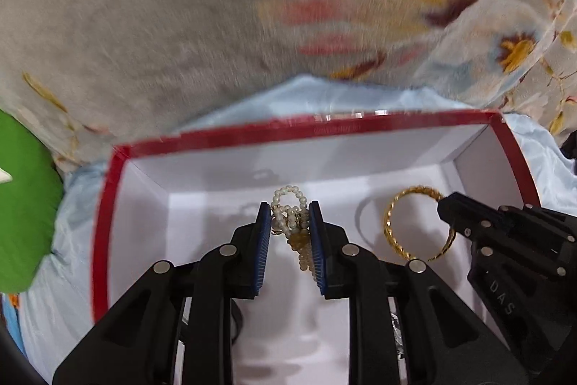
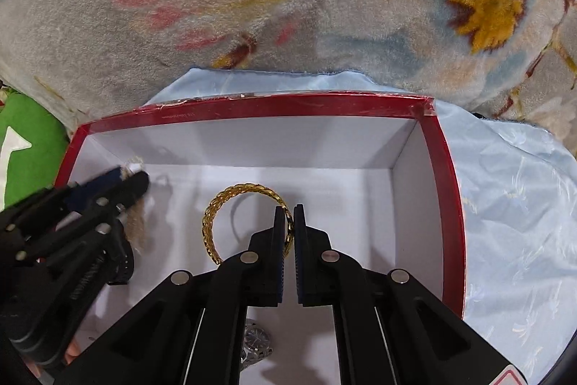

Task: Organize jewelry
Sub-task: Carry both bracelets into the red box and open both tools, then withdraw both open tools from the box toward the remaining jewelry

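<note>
I see a fleecy floral blanket (image 2: 252, 6) across the whole background: pale grey-cream pile, printed with pink petals, mustard-yellow flower heads and dark maroon streaks. It's blurred in my left view, sharp in the right. A pale blue satiny cloth (image 2: 512, 222) lies in front of it, wrinkled, with a faint woven pattern; its far edge overlaps the blanket. At the far left edge there's a bright green item (image 1: 25, 204) with a white marking, partly cut off; I can't tell what it is.
</note>
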The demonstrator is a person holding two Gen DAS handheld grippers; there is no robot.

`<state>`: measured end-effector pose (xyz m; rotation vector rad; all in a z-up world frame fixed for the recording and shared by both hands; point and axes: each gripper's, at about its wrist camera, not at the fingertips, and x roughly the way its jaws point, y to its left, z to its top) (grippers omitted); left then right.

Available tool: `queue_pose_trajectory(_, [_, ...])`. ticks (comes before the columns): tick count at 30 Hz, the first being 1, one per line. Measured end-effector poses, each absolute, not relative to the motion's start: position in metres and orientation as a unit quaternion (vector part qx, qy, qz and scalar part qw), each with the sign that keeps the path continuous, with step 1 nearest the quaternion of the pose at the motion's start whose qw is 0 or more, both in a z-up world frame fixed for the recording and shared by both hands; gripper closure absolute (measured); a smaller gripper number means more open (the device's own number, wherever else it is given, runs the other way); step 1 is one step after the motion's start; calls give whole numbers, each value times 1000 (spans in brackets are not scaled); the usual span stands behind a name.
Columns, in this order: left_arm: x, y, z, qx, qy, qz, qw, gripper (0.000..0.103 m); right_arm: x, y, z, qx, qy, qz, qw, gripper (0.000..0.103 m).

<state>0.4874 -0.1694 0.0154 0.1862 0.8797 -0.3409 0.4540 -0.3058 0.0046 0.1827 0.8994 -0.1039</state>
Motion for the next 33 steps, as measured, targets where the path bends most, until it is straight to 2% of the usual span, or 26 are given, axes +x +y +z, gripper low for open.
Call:
queue_pose_trajectory(2, [490,-169,10,88,435,-160,882,81,454,-305,4,89,438,-51,893,96])
queue_pose_trajectory(4, [491,-168,8,89,441,-153,880,75,453,-304,3,88,438,-53,893,95])
queue_pose_trajectory(6, [489,-167,10,85,436,-150,883,56,454,-304,6,87,432,-56,896,95])
queue_pose_trajectory(7, [488,-166,11,83,432,-147,886,52,453,-303,7,86,430,-56,897,95])
queue_pose_trajectory(9, [483,-163,17,78,414,-144,896,35,452,-299,8,80,425,-57,900,94])
queue_pose_trajectory(11, [475,-157,26,76,387,-139,908,29,448,-297,14,77,417,-59,904,93])
queue_pose_trajectory(15, [454,-142,49,65,349,-132,926,28,427,-294,33,83,389,-52,916,90])
queue_pose_trajectory(21, [396,-101,90,35,315,-120,941,28,352,-283,85,70,317,-45,945,78])
queue_pose_trajectory(23, [373,-89,100,33,308,-110,944,28,319,-279,99,73,292,-41,953,69])
queue_pose_trajectory(25, [345,-75,110,31,304,-102,947,28,289,-273,110,78,274,-34,958,68])
queue_pose_trajectory(29, [298,-53,118,27,306,-92,947,20,231,-254,123,59,244,-43,967,61])
queue_pose_trajectory(33, [255,-39,116,37,311,-78,947,19,176,-232,124,33,223,-56,973,55])
